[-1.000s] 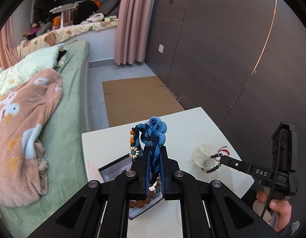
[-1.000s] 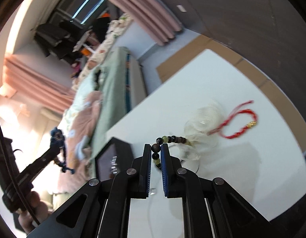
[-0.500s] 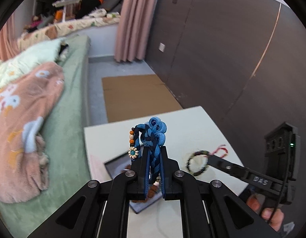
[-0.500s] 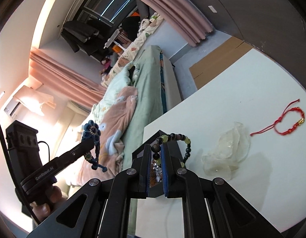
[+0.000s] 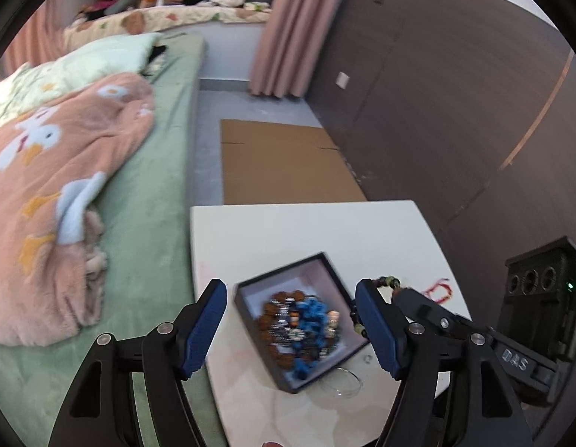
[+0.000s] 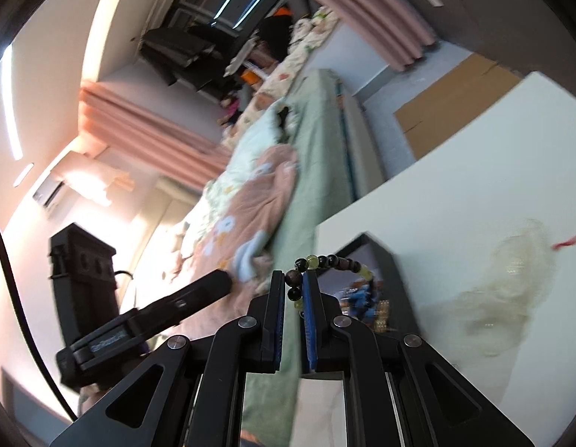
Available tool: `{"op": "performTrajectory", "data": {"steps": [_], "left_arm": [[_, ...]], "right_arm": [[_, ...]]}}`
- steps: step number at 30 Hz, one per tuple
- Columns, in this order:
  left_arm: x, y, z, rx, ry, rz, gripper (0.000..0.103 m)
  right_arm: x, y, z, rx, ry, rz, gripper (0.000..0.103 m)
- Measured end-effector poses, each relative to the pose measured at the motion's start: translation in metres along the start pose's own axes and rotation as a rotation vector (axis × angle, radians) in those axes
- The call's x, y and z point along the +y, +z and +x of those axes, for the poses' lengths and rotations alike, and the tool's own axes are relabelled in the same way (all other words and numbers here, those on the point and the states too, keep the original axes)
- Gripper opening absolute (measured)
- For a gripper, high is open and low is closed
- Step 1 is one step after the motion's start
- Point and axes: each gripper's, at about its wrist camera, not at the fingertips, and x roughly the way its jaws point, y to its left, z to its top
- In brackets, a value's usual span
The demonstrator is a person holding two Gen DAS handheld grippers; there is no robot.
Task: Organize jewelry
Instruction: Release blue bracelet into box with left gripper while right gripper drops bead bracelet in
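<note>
A dark open jewelry box (image 5: 327,269) sits on the white table (image 5: 295,231). Inside lie a blue knotted bracelet (image 5: 312,311) and brown bead strings. My left gripper (image 5: 291,326) is open and empty, its pads spread wide above the box. My right gripper (image 6: 293,290) is shut on a dark and green bead bracelet (image 6: 334,262), held just beside the box (image 6: 384,257); it also shows in the left wrist view (image 5: 388,281). A red cord bracelet (image 5: 438,290) lies on the table at the right.
A crumpled clear plastic bag (image 6: 511,283) lies on the table right of the box. A bed with green sheet and pink blanket (image 5: 64,171) adjoins the table's left side. Flat cardboard (image 5: 284,164) lies on the floor beyond. A dark wall panel (image 5: 455,93) stands right.
My left gripper has opened and the blue knotted bracelet has dropped into the box. My right gripper has carried the bead bracelet leftward, up to the box.
</note>
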Motion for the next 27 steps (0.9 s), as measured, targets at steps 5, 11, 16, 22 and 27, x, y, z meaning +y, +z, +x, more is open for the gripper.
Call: {"op": "performTrajectory", "data": {"steps": [5,11,16,22,27], "left_arm": [[0.02,-0.01,-0.005,0.001,0.03,-0.059,0.072],[0.017,-0.035,-0.01,0.002,0.024,-0.074,0.072],[0.001,-0.049,-0.008,0.01,0.014,-0.056,0.072],[-0.021,-0.066,-0.004,0.025,0.007,-0.025,0.072],[-0.042,-0.083,0.011,0.071,0.02,0.009,0.072]], "right_arm": [[0.016,-0.008,0.028,0.119,-0.027,-0.062,0.041],[0.006,-0.004,-0.004,0.064,-0.134,-0.088,0.052],[-0.005,-0.005,-0.033,0.062,-0.2,-0.099,0.052],[-0.016,-0.006,-0.051,0.087,-0.272,-0.134,0.052],[-0.032,-0.004,-0.063,0.118,-0.321,-0.143,0.052]]}}
